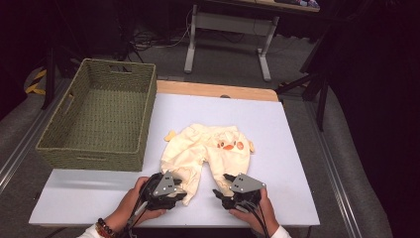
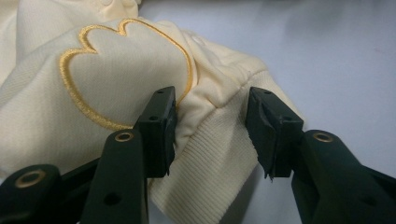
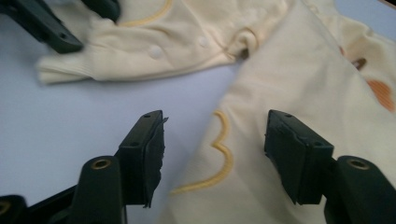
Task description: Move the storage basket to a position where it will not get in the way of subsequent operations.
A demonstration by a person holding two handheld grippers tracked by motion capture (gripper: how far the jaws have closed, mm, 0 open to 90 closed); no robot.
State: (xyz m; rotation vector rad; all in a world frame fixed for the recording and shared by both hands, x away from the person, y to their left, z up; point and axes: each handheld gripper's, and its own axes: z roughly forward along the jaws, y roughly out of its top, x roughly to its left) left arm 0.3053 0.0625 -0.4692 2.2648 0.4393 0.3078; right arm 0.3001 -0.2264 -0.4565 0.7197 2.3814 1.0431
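1. High view: baby pants [image 1: 208,148] lie flat mid-table, basket [image 1: 99,116] beside them empty; both leg ends nearest the hands
2. Left gripper view: left gripper [image 2: 211,126] gapes around a ribbed cuff [image 2: 210,158], not yet pinching
3. Right gripper view: right gripper [image 3: 215,140] parted over the other leg, nothing grasped; folding or stowing likely remains

The baby trousers [image 1: 205,148] lie on the table [image 1: 277,129], near its middle, with both legs toward the person. The basket [image 1: 99,116] stands on the left part of the table, just beside the trousers. The left gripper [image 1: 171,191] is at the end of the left leg, the cuff between its jaws. The right gripper [image 1: 223,191] is at the right leg's end, right of the left gripper.
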